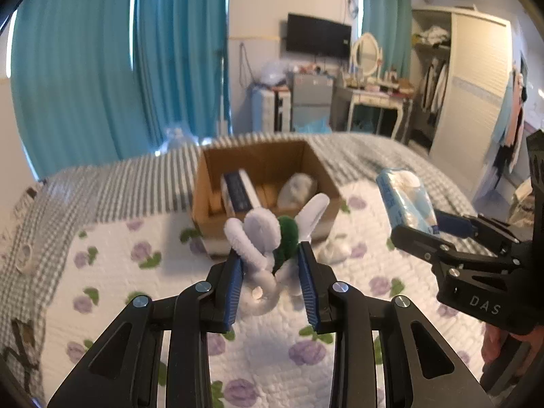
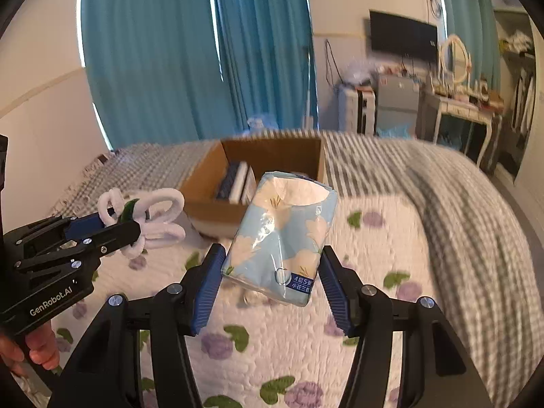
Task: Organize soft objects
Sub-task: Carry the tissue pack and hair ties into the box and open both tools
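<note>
My left gripper (image 1: pixel 270 255) is shut on a white pipe-cleaner flower with a green centre (image 1: pixel 268 234) and holds it above the bed, in front of a cardboard box (image 1: pixel 217 217). It also shows in the right wrist view (image 2: pixel 146 214). My right gripper (image 2: pixel 272 255) is shut on a light blue tissue pack (image 2: pixel 282 234) and holds it in the air to the right of the box (image 2: pixel 207 204). In the left wrist view the pack (image 1: pixel 406 200) sticks up from the right gripper (image 1: pixel 425 227).
The box holds a blue and white pack (image 1: pixel 238 193) and a pale soft bundle (image 1: pixel 297 188). A small white item (image 1: pixel 335 250) lies on the floral quilt (image 1: pixel 170 272) by the box. A grey checked blanket (image 2: pixel 459 187) covers the far bed. Blue curtains and furniture stand behind.
</note>
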Tool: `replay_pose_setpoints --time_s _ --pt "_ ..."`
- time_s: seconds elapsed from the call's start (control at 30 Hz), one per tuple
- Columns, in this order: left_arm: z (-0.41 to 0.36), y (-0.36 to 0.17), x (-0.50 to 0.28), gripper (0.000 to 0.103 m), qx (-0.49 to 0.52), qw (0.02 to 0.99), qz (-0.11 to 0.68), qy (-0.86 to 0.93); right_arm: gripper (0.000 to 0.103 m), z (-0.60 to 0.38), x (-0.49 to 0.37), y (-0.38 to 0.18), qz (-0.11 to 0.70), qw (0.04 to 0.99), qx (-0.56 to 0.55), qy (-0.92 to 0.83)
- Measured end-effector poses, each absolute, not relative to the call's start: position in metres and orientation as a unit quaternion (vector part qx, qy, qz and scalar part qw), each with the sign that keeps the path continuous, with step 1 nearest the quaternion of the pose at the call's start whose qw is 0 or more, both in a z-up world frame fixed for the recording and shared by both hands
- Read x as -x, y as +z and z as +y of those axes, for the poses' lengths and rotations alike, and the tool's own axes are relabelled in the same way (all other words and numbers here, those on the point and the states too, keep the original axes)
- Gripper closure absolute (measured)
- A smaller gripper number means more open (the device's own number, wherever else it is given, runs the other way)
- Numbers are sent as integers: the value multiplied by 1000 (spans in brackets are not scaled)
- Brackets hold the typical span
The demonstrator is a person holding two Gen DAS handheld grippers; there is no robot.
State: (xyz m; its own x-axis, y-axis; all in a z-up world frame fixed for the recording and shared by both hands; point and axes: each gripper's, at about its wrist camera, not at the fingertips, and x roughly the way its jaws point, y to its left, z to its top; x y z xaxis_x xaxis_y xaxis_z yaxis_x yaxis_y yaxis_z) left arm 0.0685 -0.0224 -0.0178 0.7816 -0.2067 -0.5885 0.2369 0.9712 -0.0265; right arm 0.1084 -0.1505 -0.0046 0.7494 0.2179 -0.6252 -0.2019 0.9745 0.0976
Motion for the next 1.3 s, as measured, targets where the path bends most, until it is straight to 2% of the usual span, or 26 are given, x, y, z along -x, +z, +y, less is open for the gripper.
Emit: replay_pose_setpoints --time_s 0.27,0.43,0.63,0.93,1.0,1.03,1.07,1.2,1.27,1.3 --pt "-14 24 -92 73 -27 955 273 -114 47 -136 -145 49 296 946 0 133" --pt "-11 32 -134 73 -27 957 266 -110 47 -122 -192 60 288 947 15 139" --pt "-13 14 -196 73 -35 955 276 -104 46 -117 -257 47 294 945 12 144" --pt "-19 -39 -263 68 -53 948 300 -93 46 -117 -327 -9 329 934 13 141" --pt "-21 -49 -274 56 -67 947 306 -73 44 -119 -336 -19 336 931 9 141" --pt "-19 -55 -278 32 -66 946 310 -63 44 -120 -340 -24 340 930 7 139" --pt "-15 -59 -281 21 -52 947 311 -57 44 -119 -343 -29 345 928 4 137" --pt "-6 -67 -285 20 -34 945 322 -48 43 -123 -348 -35 353 926 -14 131" --pt "-4 -67 -284 20 -34 944 327 -38 39 -125 -346 -34 352 928 -10 124" --pt "-2 -66 -283 20 -30 943 330 -34 32 -125 -344 -31 349 930 -7 118"
